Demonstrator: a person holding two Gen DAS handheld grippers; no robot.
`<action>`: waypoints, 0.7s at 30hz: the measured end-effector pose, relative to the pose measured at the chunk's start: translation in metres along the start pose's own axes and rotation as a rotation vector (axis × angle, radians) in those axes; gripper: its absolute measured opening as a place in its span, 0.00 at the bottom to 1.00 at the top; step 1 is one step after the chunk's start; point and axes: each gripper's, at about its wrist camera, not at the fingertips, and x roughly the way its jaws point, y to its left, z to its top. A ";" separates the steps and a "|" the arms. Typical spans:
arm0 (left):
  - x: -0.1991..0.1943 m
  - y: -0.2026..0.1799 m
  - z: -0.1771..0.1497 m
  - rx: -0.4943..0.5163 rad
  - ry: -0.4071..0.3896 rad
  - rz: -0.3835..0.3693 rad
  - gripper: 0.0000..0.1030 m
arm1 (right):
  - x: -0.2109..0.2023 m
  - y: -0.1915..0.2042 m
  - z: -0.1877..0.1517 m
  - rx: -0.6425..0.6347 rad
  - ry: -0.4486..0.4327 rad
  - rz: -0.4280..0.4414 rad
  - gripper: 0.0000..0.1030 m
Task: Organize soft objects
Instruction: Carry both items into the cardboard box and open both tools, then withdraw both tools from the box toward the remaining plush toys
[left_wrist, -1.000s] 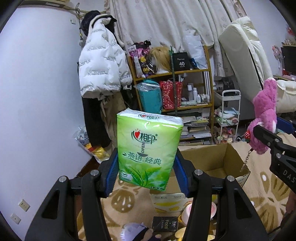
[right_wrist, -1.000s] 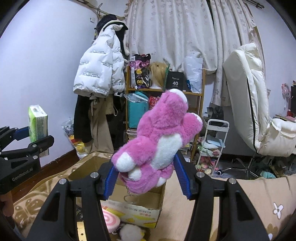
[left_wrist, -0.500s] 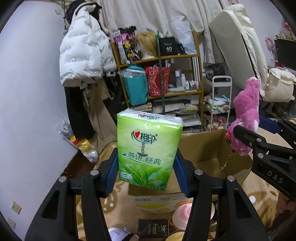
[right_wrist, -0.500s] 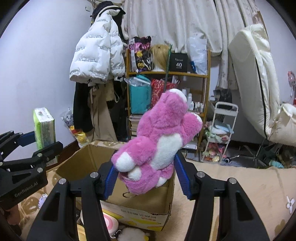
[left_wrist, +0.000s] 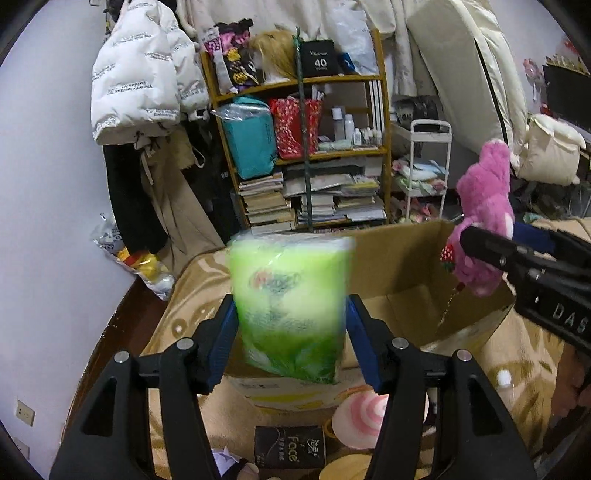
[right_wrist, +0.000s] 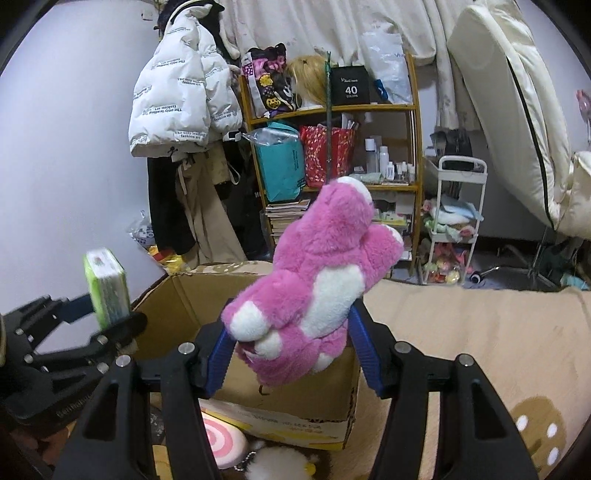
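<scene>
From the left wrist, the left claw (left_wrist: 290, 314) is held over the near edge of the open cardboard box (left_wrist: 399, 236), tipped downward, which looks to me like a drop into it. Its jaws have just been opening. The green tissue pack (left_wrist: 288, 288) stands between them, but it is smeared while the claw is sharp, so the pads seem to have let go and the pack is slipping. It is a soft plastic-wrapped brick, bright green with a blurred print.

From the right wrist, the right claw (right_wrist: 288, 339) pinches the pink plush toy (right_wrist: 314, 277) by its lower body, over the box's near right corner, probably next to go in. The toy is shaggy pink with white patches, leaning up and right, above the blanket (right_wrist: 480, 332).
</scene>
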 end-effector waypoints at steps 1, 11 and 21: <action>0.000 0.000 -0.001 -0.001 0.001 0.012 0.59 | 0.000 0.000 -0.001 -0.001 0.001 0.001 0.62; -0.015 0.007 -0.003 -0.038 -0.016 0.073 0.79 | -0.006 0.004 -0.001 -0.009 -0.001 0.013 0.66; -0.042 0.013 -0.012 -0.043 0.005 0.104 0.90 | -0.031 0.000 0.002 0.014 -0.004 -0.007 0.88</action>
